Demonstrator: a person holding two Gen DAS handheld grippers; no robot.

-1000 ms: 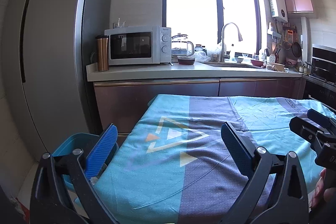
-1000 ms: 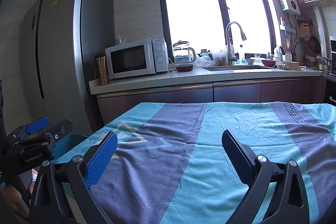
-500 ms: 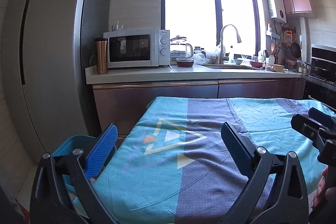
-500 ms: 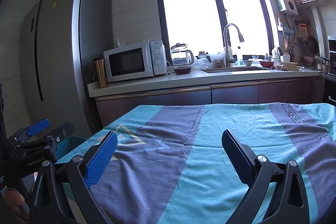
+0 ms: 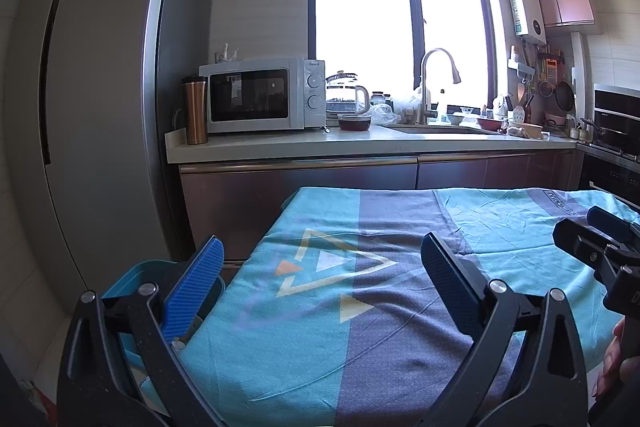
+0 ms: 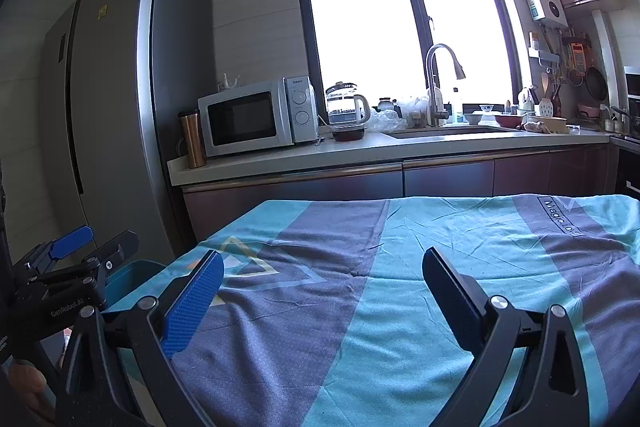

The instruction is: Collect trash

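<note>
seemingly done: no trash on the cloth

both grippers hang over the cloth [image 6: 400, 307], jaws spread wide and holding nothing: the left gripper [image 5: 320, 287] by the cloth's left edge, the right gripper [image 6: 320, 291] further right. no trash shows anywhere on the cloth. the bin [image 5: 132, 275] sits just off the left edge; its contents are mostly hidden, so whether the trash lies inside cannot be told. collecting looks finished, or nearly.

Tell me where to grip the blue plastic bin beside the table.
Grip the blue plastic bin by its exposed upper rim, coming from above on its left side: only that thin edge shows, since the cloth-covered table hides its right. The open left gripper is nearest.
</note>
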